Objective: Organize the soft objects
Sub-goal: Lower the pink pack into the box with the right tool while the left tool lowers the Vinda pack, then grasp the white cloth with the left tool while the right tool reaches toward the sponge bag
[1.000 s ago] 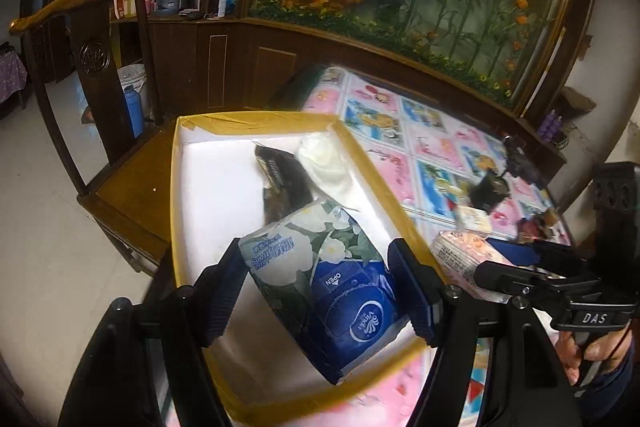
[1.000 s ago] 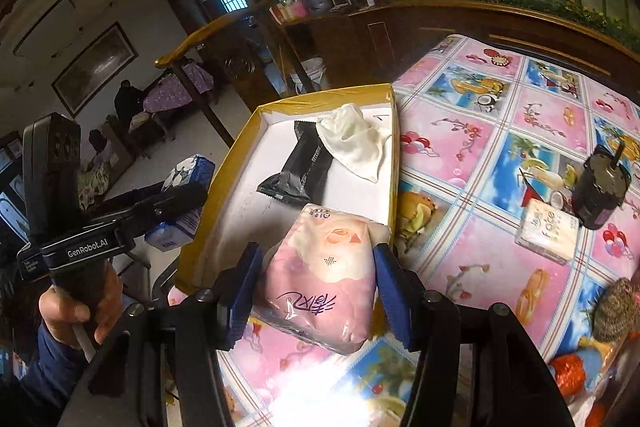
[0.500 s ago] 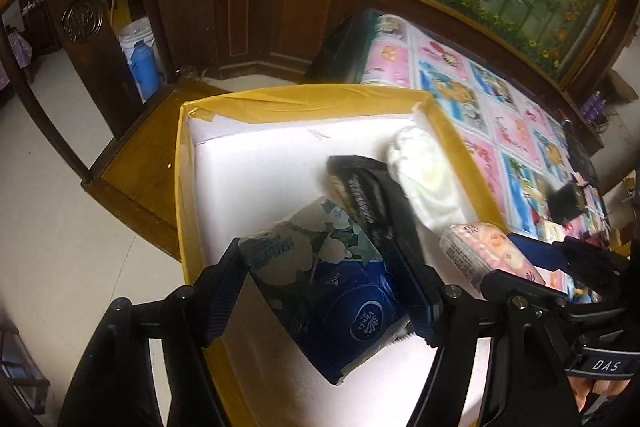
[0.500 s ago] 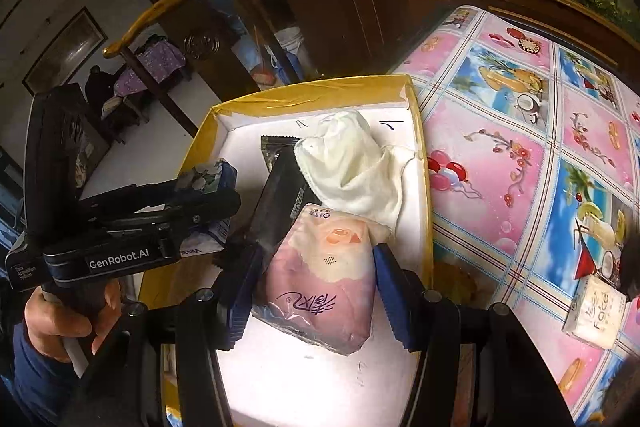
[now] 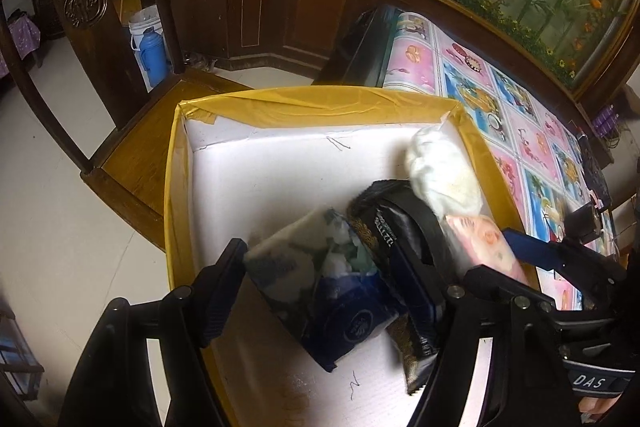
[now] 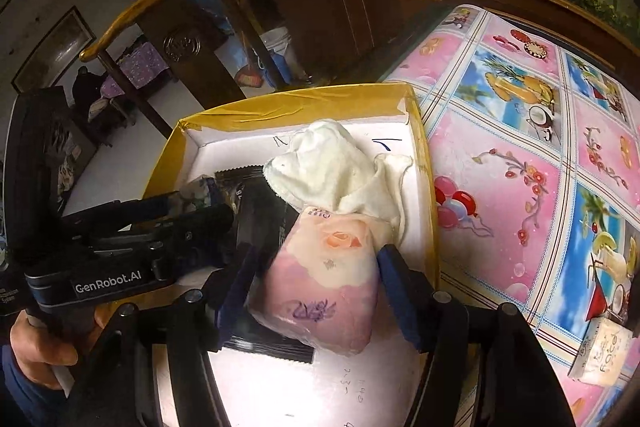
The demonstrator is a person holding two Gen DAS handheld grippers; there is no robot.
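A white box with a yellow-taped rim (image 5: 312,99) holds a cream cloth (image 5: 440,167) and a black pouch (image 5: 392,223). My left gripper (image 5: 320,259) hangs low inside the box. Its jaws are opening, and the pads still touch the sides of a blue and green floral tissue pack (image 5: 320,287), which looks blurred. To its right, my right gripper (image 6: 320,255) is also opening. A pink tissue pack (image 6: 324,287) sits loose between its pads over the black pouch (image 6: 260,211), with a gap on the left side. The cream cloth (image 6: 336,167) lies just beyond.
The box sits at the edge of a table covered in pictured oilcloth (image 6: 520,147), beside a wooden chair (image 5: 132,131). A small white carton (image 6: 604,351) stands on the table at the right. A blue flask (image 5: 154,55) stands on the floor. A person's hand (image 6: 36,343) holds the left gripper.
Both grippers moved from the box's near edge further in and lower, each with its pack. The right jaws widened and the pink pack came loose; both packs now look blurred.
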